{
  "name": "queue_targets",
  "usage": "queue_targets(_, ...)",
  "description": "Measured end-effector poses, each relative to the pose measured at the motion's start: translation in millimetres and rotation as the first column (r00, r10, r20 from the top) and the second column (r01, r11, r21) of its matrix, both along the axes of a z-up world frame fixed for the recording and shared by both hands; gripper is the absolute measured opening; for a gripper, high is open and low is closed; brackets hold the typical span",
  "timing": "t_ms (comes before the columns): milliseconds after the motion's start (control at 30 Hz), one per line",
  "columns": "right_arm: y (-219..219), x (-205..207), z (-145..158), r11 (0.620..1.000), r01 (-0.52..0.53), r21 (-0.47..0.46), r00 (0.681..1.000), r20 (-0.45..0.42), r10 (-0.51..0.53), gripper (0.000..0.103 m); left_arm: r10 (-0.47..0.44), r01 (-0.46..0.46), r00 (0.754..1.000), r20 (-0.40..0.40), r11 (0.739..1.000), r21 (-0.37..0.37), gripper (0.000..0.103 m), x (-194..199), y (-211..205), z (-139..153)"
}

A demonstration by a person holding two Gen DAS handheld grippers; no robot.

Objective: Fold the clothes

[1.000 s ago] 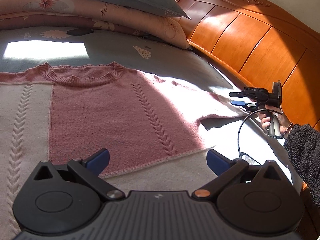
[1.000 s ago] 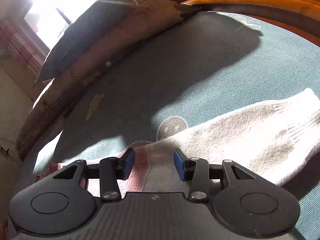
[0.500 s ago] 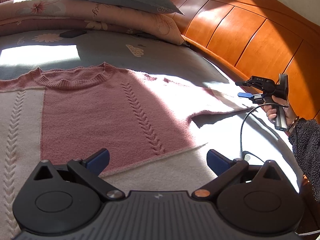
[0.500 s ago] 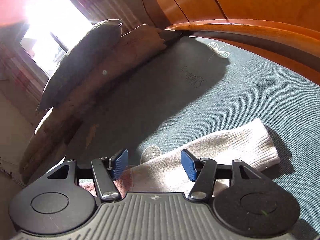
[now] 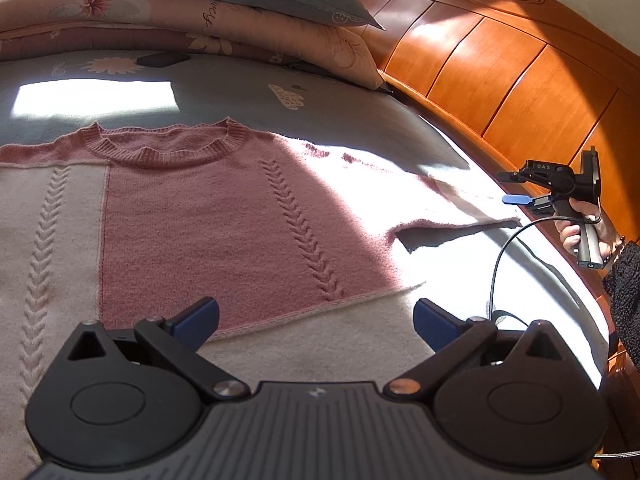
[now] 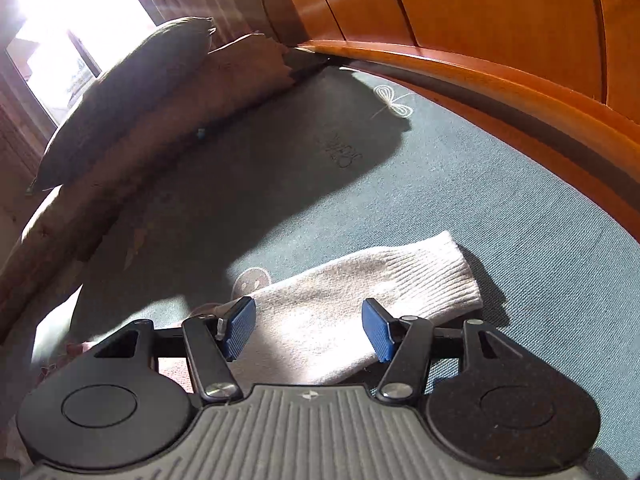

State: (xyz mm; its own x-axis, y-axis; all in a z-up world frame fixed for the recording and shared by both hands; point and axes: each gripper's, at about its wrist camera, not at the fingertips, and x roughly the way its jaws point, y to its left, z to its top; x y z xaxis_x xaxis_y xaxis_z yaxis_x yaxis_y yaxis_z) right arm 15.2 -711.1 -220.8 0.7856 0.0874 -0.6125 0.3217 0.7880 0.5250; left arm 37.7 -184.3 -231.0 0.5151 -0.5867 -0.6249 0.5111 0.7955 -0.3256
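Sweater (image 5: pixel 224 216), pink w/ cream side panels & sleeves, lies flat, front up, on the blue-grey bedspread (image 5: pixel 340 120), neckline toward the pillows (image 5: pixel 248 20); its right sleeve (image 6: pixel 360 296) stretches out toward the wooden headboard (image 5: pixel 500 68), cuff flat on the cover. Judged step: sleeve laid out straight, the fold itself not begun. To do it well: take the sleeve near the cuff w/ both pads, lift only enough to clear, carry it across the chest w/o dragging the body, then smooth.

Right gripper (image 6: pixel 308 328) hovers over the sleeve, jaws opening, approx mid-wide; the sleeve shows between the pads but they aren't pressing it, nothing held. Left gripper (image 5: pixel 316 318) hangs over the lower hem area, jaws wide, empty, not touching the knit as far as visible.
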Motion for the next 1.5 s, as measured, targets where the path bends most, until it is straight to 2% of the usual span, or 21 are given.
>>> queue_targets(100, 54.3, 30.0, 2.3, 0.979, -0.186, 0.079, 0.982, 0.045, 0.183, 0.069, -0.002, 0.002, 1.000, 0.012, 1.000, -0.001, 0.102, -4.7, 2.4, 6.1)
queue_targets(200, 107.2, 55.9, -6.9, 0.948, -0.304, 0.092, 0.953, 0.045, 0.301, 0.069, 0.011, -0.011, 1.000, 0.007, 1.000, 0.006, 0.102, -7.7, 7.2, 12.4)
queue_targets(267, 126.4, 65.1, -19.9, 0.944, -0.316, 0.097, 0.949, 0.011, 0.316, 0.069, 0.021, -0.021, 1.000, 0.003, 1.000, 0.011, 0.102, -9.6, 10.4, 16.7)
queue_targets(333, 128.1, 67.6, -34.8, 0.948, -0.296, 0.120, 0.953, -0.031, 0.302, 0.069, 0.033, -0.033, 0.999, 0.001, 0.999, 0.022, 0.102, -11.5, 14.8, 19.8)
queue_targets(400, 111.6, 58.4, -44.9, 0.966, -0.231, 0.116, 0.970, -0.045, 0.238, 0.066, 0.044, -0.044, 0.999, -0.001, 0.998, 0.039, 0.102, -13.0, 19.7, 21.2)
queue_targets(500, 69.4, 33.7, -44.4, 0.992, -0.057, 0.113, 0.997, -0.047, 0.062, 0.066, 0.066, -0.066, 0.998, -0.008, 0.996, 0.061, 0.102, -14.9, 28.6, 18.9)
queue_targets(600, 48.6, 13.4, -31.2, 0.996, 0.045, 0.074, 0.996, -0.078, -0.039, 0.067, 0.089, -0.088, 0.996, -0.015, 0.993, 0.082, 0.102, -13.9, 35.0, 10.3)
queue_targets(700, 61.2, 14.6, -13.8, 0.999, -0.001, 0.052, 0.998, -0.060, 0.004, 0.068, 0.116, -0.112, 0.993, -0.026, 0.988, 0.110, 0.102, -11.4, 35.2, 0.8)
queue_targets(867, 112.7, 49.9, -0.9, 0.984, -0.148, 0.098, 0.989, -0.011, 0.150, 0.070, 0.098, -0.096, 0.995, -0.015, 0.988, 0.124, 0.102, -14.2, 36.5, 0.6)
queue_targets(967, 142.1, 69.6, -9.0, 0.958, -0.234, 0.169, 0.972, 0.012, 0.235, 0.070, 0.102, -0.102, 0.995, 0.004, 0.986, 0.130, 0.102, -18.2, 42.3, 4.3)
queue_targets(1133, 186.8, 83.4, -30.7, 0.891, -0.352, 0.287, 0.934, 0.050, 0.353, 0.070, 0.121, -0.118, 0.992, -0.018, 0.985, 0.125, 0.102, -21.8, 50.2, 1.6)
queue_targets(1267, 197.0, 80.7, -39.4, 0.909, -0.341, 0.239, 0.936, -0.002, 0.351, 0.070, 0.136, -0.132, 0.990, -0.022, 0.982, 0.138, 0.102, -25.7, 54.6, 1.2)
queue_targets(1333, 182.2, 74.2, -39.5, 0.940, -0.277, 0.198, 0.956, -0.039, 0.290, 0.070, 0.156, -0.149, 0.987, -0.030, 0.976, 0.160, 0.102, -26.2, 57.1, 0.6)
queue_targets(1400, 166.6, 63.6, -32.8, 0.975, -0.190, 0.117, 0.976, -0.086, 0.200, 0.070, 0.179, -0.169, 0.983, -0.038, 0.968, 0.184, 0.102, -26.7, 60.0, 0.0)
queue_targets(1433, 160.5, 57.2, -27.7, 0.986, -0.149, 0.074, 0.982, -0.110, 0.156, 0.070, 0.190, -0.179, 0.981, -0.040, 0.965, 0.194, 0.102, -27.3, 61.8, -0.1)
queue_targets(1500, 156.2, 45.6, -14.8, 0.989, -0.141, 0.035, 0.983, -0.114, 0.144, 0.070, 0.204, -0.191, 0.978, -0.046, 0.962, 0.197, 0.102, -30.5, 66.8, 1.9)
